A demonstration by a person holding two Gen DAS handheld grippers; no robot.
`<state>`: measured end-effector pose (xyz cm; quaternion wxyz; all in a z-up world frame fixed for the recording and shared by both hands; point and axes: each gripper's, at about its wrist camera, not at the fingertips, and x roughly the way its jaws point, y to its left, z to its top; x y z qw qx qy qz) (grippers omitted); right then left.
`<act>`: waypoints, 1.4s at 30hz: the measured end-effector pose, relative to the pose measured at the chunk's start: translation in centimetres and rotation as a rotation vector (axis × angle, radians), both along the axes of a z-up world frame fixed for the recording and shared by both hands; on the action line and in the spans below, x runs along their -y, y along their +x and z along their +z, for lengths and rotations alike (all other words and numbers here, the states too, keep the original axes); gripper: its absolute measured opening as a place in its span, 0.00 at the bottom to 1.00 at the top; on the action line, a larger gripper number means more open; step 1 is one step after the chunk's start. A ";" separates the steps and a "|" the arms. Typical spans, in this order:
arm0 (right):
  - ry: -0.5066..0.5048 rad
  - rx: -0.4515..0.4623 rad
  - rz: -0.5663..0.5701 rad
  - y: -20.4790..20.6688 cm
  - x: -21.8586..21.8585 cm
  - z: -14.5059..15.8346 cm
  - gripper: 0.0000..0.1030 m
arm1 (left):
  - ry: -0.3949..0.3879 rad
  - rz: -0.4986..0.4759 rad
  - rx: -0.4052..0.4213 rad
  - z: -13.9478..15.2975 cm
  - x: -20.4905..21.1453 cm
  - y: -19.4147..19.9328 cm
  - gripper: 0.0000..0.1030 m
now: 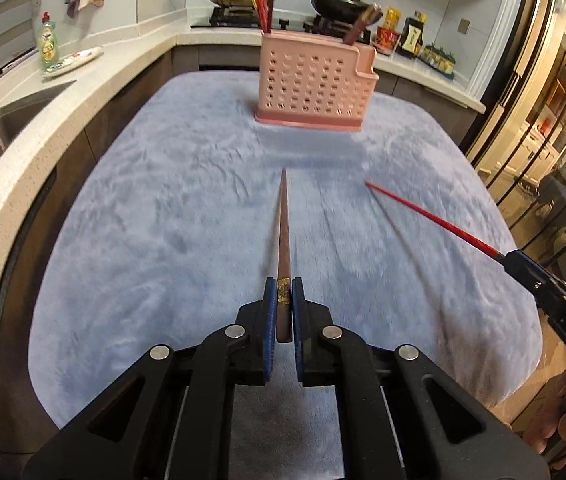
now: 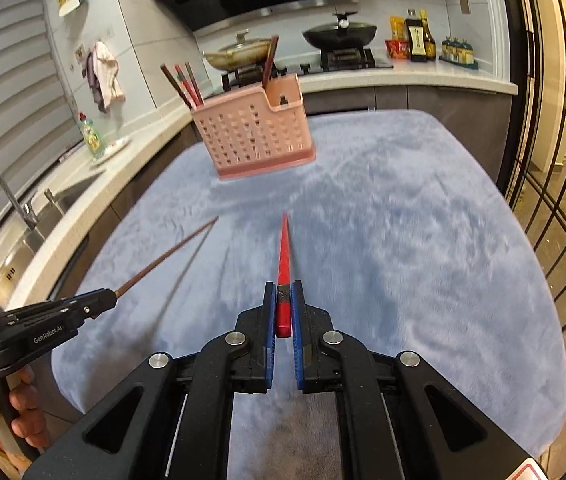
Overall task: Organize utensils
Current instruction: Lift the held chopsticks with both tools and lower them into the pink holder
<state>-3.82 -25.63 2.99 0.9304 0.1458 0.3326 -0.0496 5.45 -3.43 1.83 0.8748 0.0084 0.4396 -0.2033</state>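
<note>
Two chopsticks are held off the blue plush-covered surface [image 1: 163, 208], one per gripper. The left gripper [image 1: 282, 300] has its fingers closed on a dark brown wooden chopstick [image 1: 283, 224]; the right gripper [image 2: 283, 300] has its fingers closed on a red chopstick [image 2: 284, 248]. Both tips point toward the upper middle of the frame, where one pink perforated plastic utensil holder [image 1: 315, 80] stands near the far edge, with about five sticks in it. Bare cloth lies open between the tips and the holder

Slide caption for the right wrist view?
Right gripper clamps a red chopstick aimed at the pink utensil holder; left gripper holds a brown chopstick.
</note>
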 end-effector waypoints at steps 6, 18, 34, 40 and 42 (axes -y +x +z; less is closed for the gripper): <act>0.020 0.086 -0.002 0.7 0.9 4.0 0.07 | -0.050 0.033 0.063 3.5 -1.4 1.6 0.07; 0.013 0.168 -0.017 4.2 1.4 8.4 0.07 | -0.085 0.075 0.180 8.9 -2.0 5.5 0.07; 0.019 0.277 -0.018 10.1 2.9 13.5 0.07 | -0.140 0.059 0.262 14.6 0.0 11.6 0.07; 0.033 0.391 -0.041 14.4 4.7 18.2 0.07 | -0.204 0.070 0.374 19.9 1.2 14.6 0.07; 0.039 0.426 -0.051 16.0 5.3 19.6 0.07 | -0.226 0.089 0.421 21.3 1.3 15.5 0.07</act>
